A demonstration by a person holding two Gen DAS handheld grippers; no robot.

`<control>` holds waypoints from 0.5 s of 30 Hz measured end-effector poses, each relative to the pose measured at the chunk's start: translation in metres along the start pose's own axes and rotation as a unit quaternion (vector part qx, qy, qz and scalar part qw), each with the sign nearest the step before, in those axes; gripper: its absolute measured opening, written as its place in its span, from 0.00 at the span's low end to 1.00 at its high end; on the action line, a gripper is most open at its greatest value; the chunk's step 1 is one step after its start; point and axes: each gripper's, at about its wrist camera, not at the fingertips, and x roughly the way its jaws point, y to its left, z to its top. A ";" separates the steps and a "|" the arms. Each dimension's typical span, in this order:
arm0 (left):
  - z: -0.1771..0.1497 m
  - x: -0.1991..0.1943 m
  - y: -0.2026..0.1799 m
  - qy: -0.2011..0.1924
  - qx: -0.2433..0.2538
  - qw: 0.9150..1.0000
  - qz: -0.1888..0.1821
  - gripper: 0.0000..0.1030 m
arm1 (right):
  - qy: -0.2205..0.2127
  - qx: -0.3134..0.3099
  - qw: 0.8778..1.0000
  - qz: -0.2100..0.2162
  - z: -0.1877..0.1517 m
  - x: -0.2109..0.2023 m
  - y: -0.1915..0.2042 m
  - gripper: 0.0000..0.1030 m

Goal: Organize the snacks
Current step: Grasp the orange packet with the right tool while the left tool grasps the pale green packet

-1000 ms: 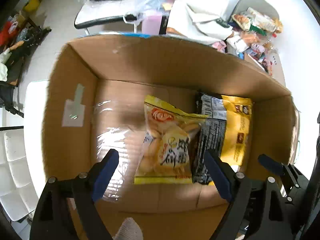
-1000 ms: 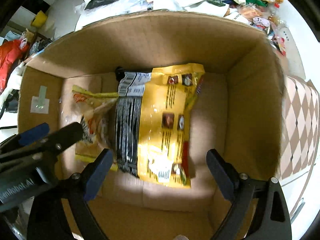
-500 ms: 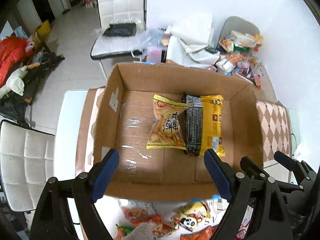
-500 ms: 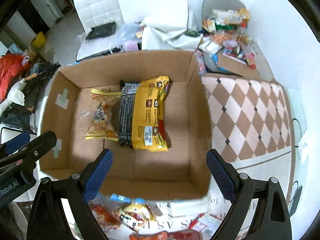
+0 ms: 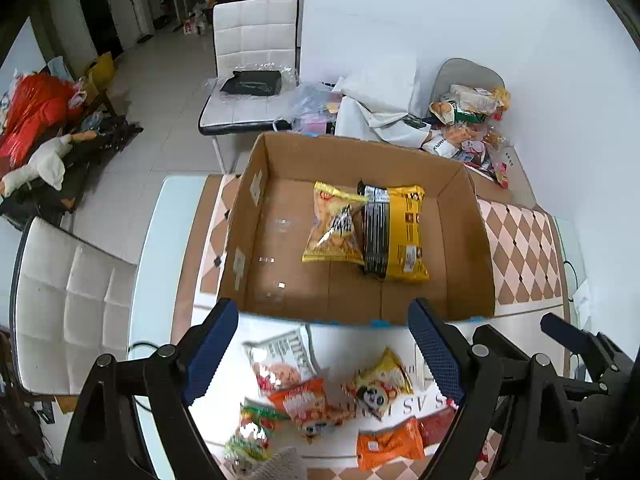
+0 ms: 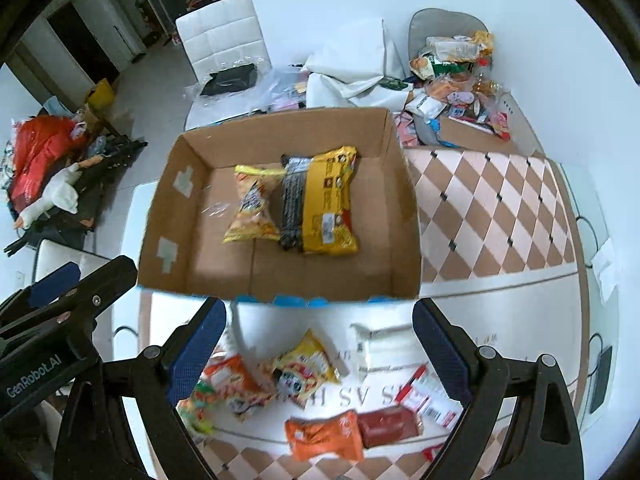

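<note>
My left claw [image 5: 322, 346] hangs spread wide with nothing between its blue pads, pointing down at the near edge of the counter [image 5: 148, 264]. My right claw [image 6: 320, 344] is spread the same way and just as empty (each one shows at the edge of the other's view).

Under the two claws, on the white strip along the counter's near edge, lie the loose snacks: an orange packet [image 6: 324, 436] touching a dark red one [image 6: 390, 426], a yellow panda pouch [image 5: 380, 386], a red-orange bag [image 5: 304, 402], a clear-and-white bag [image 5: 280, 356], a green-striped packet [image 5: 256, 420] and a white wrapper [image 6: 380, 346].

Just beyond them stands the open cardboard box [image 5: 468, 240], its near wall close to my pads. On its floor, toward the right half, a small yellow chip bag [image 5: 334, 224] lies touching a larger yellow-and-black bag [image 5: 394, 232]; the left half of the floor is bare cardboard.

A checked cloth [image 6: 496, 208] covers the counter to the right of the box. Past the far right corner sits a heap of more packets [image 5: 468, 120].
</note>
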 end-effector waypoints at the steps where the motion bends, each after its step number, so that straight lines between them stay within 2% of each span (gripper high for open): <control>1: -0.004 -0.001 0.002 0.001 -0.001 1.000 0.000 0.84 | 0.005 0.002 1.000 0.009 -0.007 -0.001 0.000 0.94; 3: -0.016 -0.002 0.005 0.006 -0.004 1.000 0.006 0.86 | 0.022 0.007 0.999 0.028 -0.020 0.003 -0.001 0.94; 5: -0.027 0.003 0.010 0.013 -0.012 1.000 0.009 0.95 | 0.045 0.012 0.998 0.046 -0.032 0.013 -0.002 0.94; 10: -0.068 0.028 0.033 0.055 -0.050 0.997 0.024 0.96 | 0.126 0.039 0.988 0.084 -0.070 0.060 -0.009 0.94; 15: -0.125 0.059 0.066 0.116 -0.102 0.986 0.058 0.96 | 0.195 0.093 0.972 0.094 -0.118 0.102 -0.033 0.94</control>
